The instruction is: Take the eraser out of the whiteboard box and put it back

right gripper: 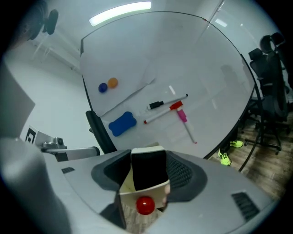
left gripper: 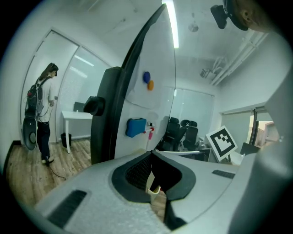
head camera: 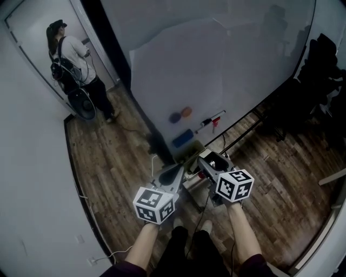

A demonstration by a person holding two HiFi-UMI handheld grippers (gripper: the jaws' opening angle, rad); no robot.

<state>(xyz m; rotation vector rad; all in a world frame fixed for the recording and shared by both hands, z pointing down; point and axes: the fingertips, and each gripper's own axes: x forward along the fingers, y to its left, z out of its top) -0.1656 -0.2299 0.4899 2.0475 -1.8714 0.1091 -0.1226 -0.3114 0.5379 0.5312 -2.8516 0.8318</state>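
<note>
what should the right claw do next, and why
Probably ease the right claw shut on the black eraser. It stands upright in the cream box, squarely between the open jaws, and is not yet gripped.

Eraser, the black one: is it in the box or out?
In: the eraser stands inside the cream box, its top sticking out.

Wood-plank floor (head camera: 108,178), white walls (head camera: 32,162), big whiteboard (head camera: 216,54), blk office chairs (left gripper: 181,132), white desk (left gripper: 78,115), ceiling strip light (right gripper: 120,13)
</note>
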